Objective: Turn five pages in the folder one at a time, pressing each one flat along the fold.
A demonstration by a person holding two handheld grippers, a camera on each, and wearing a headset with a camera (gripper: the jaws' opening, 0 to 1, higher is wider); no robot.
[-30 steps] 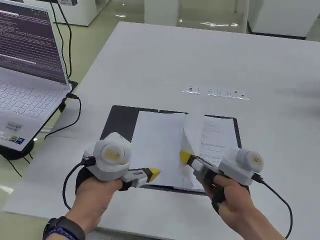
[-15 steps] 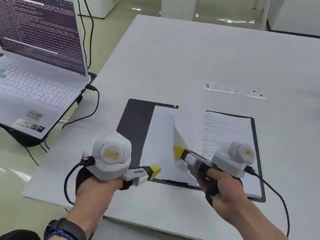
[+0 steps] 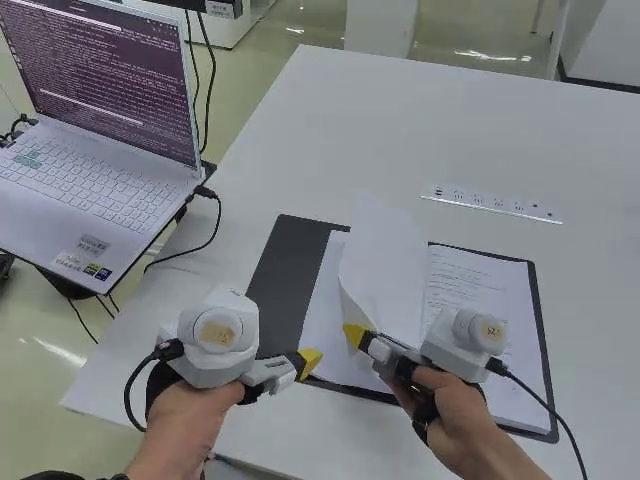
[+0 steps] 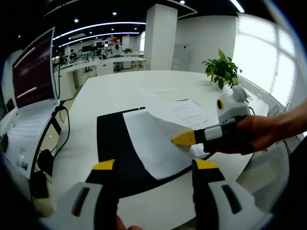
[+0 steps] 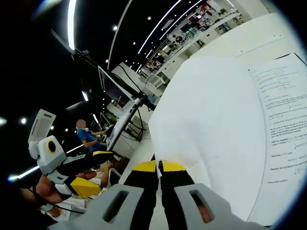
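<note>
On the worktop [image 3: 400,120]: one page [image 3: 385,260] held raised over the open folder [image 3: 283,270]

Legible writing: none. Laptop [image 3: 90,180] at far left: the screen carries lines of pale text on dark purple, too small to read. Stickers [image 3: 88,256] on its palm rest are likewise unreadable. Printed sheet [image 3: 485,290] on the folder's right half has fine black print, not legible. Folder lies open and flat, with a black cover and white sheets inside. Right gripper [image 3: 352,334]: jaws clenched on the lower edge of the blank white page, which stands curved above the fold. Left gripper [image 3: 308,362]: jaws spread, holding nothing, near the folder's front edge.
</note>
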